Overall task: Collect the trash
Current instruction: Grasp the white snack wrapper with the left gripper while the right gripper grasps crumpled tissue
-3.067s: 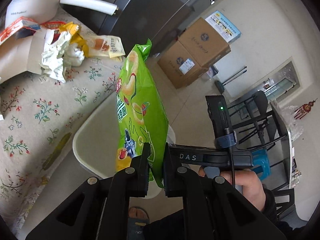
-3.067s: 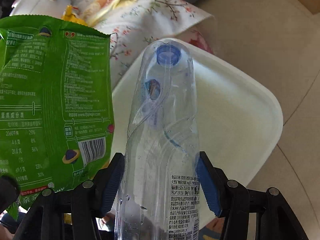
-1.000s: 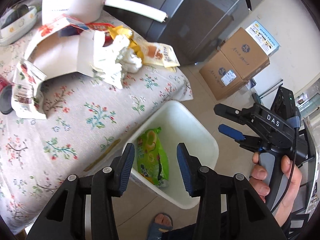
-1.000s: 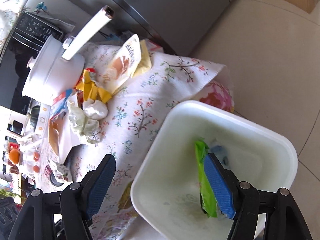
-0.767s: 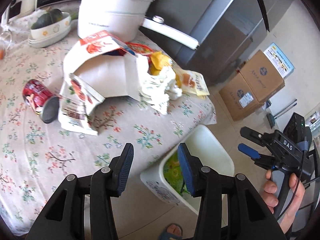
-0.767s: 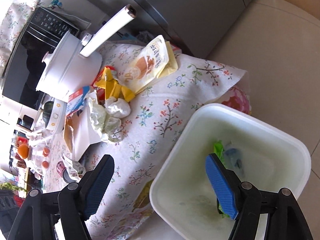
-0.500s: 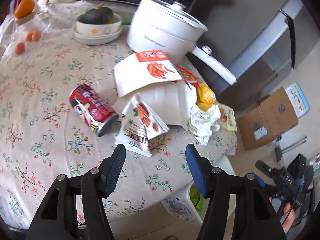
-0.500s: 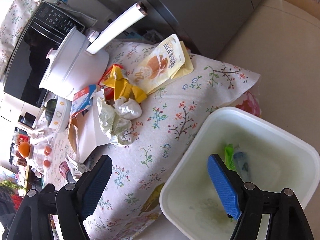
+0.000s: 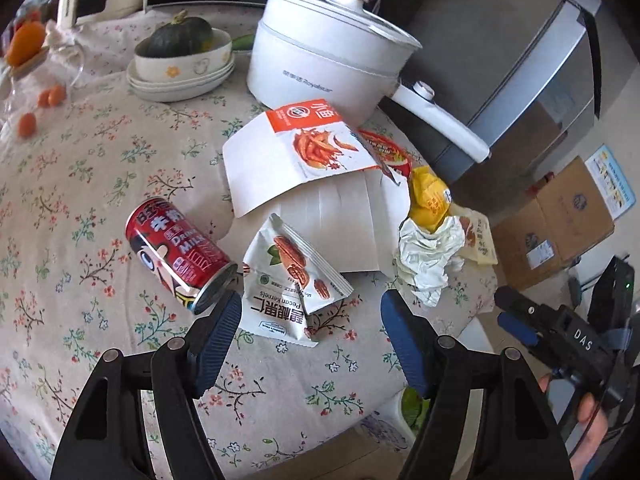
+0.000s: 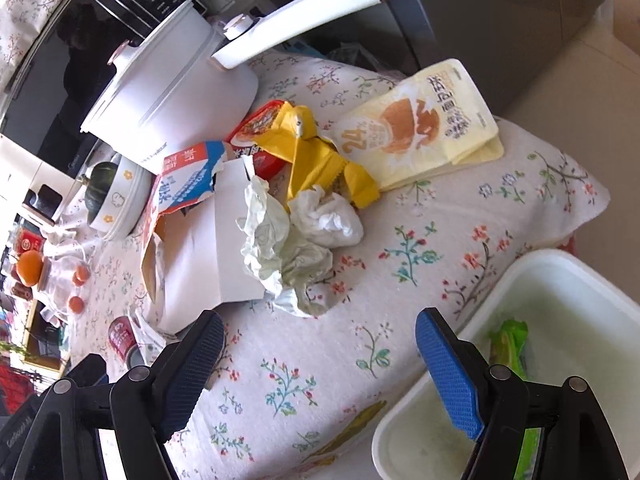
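Both wrist views angled down, sharing crumpled paper point(image 9: 428, 256) point(image 10: 288, 248)

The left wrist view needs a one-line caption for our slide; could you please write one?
Empty left gripper, jaws opening, above a pecan packet beside a tipped red can on the floral tablecloth.

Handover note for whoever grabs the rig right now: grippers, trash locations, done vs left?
Left gripper: empty, jaws opening, over the pecan packet.
Right gripper: open, empty, over the tablecloth beside the white bin.
Done: green snack bag is in the bin.
Left on the table: red milk can, pecan packet, torn white carton, crumpled paper, yellow wrapper, cream bread pouch.
Leave the white pot alone.
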`<act>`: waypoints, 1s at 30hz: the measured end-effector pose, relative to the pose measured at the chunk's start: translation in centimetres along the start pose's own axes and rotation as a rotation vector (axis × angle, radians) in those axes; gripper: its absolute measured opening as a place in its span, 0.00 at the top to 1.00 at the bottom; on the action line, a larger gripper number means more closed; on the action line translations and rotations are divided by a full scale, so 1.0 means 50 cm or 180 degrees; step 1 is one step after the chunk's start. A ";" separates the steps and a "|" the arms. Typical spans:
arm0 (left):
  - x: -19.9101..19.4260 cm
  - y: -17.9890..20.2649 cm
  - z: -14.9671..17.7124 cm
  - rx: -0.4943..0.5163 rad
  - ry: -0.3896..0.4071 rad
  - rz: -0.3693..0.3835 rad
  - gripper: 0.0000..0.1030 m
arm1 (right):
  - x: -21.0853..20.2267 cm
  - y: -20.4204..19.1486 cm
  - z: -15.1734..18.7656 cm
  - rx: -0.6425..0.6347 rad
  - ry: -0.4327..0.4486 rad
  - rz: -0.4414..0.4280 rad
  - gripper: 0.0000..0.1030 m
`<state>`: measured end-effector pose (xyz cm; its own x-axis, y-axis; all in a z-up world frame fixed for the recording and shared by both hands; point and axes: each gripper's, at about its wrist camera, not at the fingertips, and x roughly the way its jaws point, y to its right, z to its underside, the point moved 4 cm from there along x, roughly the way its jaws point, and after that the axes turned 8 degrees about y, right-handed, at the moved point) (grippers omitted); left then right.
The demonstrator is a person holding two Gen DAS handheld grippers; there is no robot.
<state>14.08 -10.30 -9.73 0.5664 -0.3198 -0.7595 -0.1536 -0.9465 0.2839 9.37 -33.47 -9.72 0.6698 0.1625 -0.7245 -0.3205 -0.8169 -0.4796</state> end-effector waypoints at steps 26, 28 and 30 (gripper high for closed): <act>0.121 0.009 0.017 0.0362 -0.0125 -0.0317 0.34 | 0.165 -0.081 0.011 -0.0800 -0.0209 0.0183 0.36; 0.119 0.006 0.017 0.0317 -0.0148 -0.0267 0.56 | 0.166 -0.082 0.014 -0.0811 -0.0221 0.0165 0.43; 0.120 0.007 0.021 0.0317 -0.0197 -0.0243 0.66 | 0.166 -0.080 0.016 -0.0832 -0.0239 0.0157 0.54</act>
<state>16.59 -12.58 -14.80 0.5290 -0.2457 -0.8123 -0.1932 -0.9669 0.1667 15.68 -28.39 -14.24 0.6029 0.1515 -0.7833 -0.1614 -0.9383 -0.3057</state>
